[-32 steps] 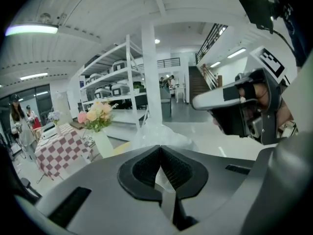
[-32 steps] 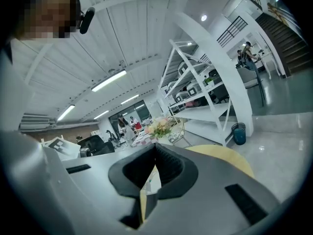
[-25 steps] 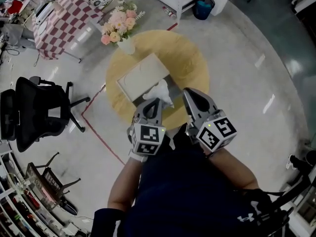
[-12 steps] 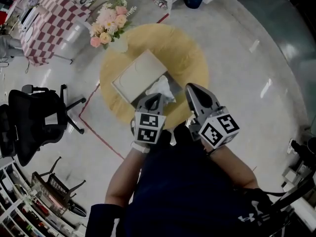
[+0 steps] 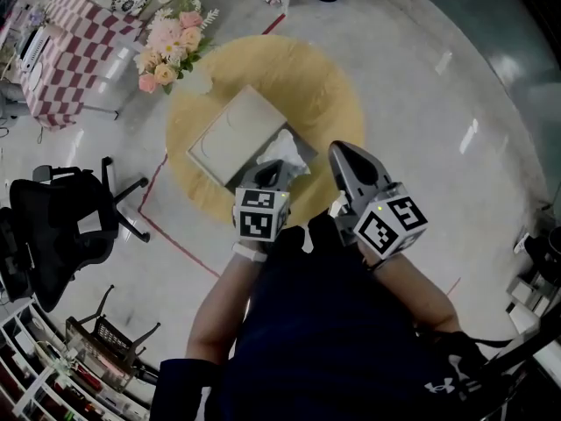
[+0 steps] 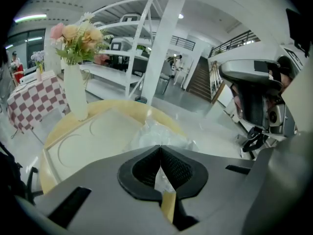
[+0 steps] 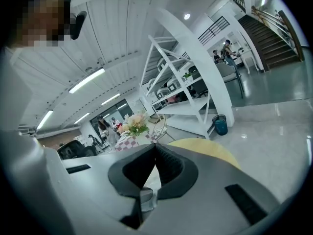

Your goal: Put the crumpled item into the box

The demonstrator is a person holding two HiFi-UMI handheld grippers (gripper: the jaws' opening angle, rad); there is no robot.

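Neighbouring box (image 5: 235, 136): crumpled item (image 5: 285, 152), flowers (image 5: 166, 46).

We looked steeply down from the head at the round yellow table (image 5: 333, 103), which cameras on the left gripper (image 5: 273, 167) and right gripper (image 5: 340, 152) saw from low and close.

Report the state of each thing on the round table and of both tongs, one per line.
Left tongs: shut, nothing gripped.
Right tongs: shut, nothing gripped.
Crumpled item: lying on the table beside the box, not held, not yet inside.
Box: flat on the table, top looks closed.
Vase of flowers: upright.
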